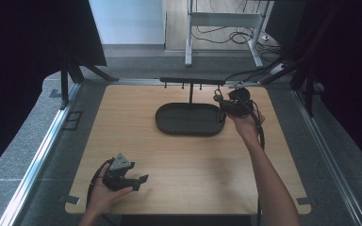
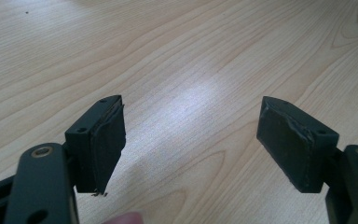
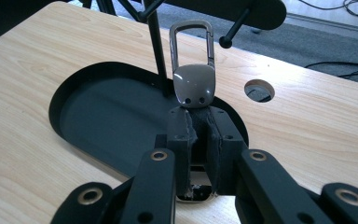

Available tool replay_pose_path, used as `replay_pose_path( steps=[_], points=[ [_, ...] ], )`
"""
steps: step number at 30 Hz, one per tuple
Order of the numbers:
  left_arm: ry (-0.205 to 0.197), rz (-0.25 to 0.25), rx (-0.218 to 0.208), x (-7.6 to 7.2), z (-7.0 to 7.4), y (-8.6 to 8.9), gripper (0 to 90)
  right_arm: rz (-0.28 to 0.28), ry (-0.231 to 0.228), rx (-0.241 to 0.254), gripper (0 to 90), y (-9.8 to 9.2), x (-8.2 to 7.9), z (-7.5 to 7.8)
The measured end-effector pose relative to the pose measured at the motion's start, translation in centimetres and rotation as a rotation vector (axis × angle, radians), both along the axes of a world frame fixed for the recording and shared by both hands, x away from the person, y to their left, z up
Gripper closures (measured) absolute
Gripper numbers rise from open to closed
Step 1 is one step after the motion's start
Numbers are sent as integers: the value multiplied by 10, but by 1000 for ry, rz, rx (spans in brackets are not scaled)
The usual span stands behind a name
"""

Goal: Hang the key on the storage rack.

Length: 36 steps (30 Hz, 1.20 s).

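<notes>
Holding a metal key clip upright in the right gripper, jaws clamped together on the lower end of its grey rounded body, carabiner loop standing straight above the pads. Sitting just past that clip, beyond the jaws: the thin post of a black peg rack, its crossbar overhead with short pegs jutting out. Lying directly below and ahead of the jaws: the oval black tray forming the rack's base.

Judging the clip as small, light, stiff and smooth-surfaced, so likely to pivot or slip between soft pads if bumped against a peg. Pinching low on the solid body looks like the sensible hold, leaving the loop free for threading over a peg; squeezing the sprung gate side would probably open it.

Reaching forward in the high view, right forearm stretched long across the table, hand wrapped under the right gripper at the tray's near-right end, just under the crossbar's end.

Resting low and close to the body, left hand cradling the left gripper, pointed across the bare wood. Jaws there standing wide apart in the left gripper view, left gripper holding nothing, only wood grain between the pads.
</notes>
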State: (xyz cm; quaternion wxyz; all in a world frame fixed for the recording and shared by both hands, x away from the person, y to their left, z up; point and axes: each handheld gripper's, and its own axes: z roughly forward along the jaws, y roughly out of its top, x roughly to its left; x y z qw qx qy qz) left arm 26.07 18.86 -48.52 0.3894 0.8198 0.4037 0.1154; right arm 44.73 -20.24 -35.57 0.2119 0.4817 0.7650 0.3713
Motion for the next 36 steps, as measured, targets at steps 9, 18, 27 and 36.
replay_pose_path(
  steps=[9,18,27,36],
  points=[
    [2,-1,2,0,-1,0,243,-10,-1,11,810,1,5,-5],
    [0,-1,1,0,0,0,243,-19,4,20,810,0,12,-10],
    [0,-2,1,0,0,0,243,-50,-11,21,810,-1,19,-16],
    [1,-1,2,1,-1,1,243,-72,-17,31,810,-1,28,-24]
  ],
)
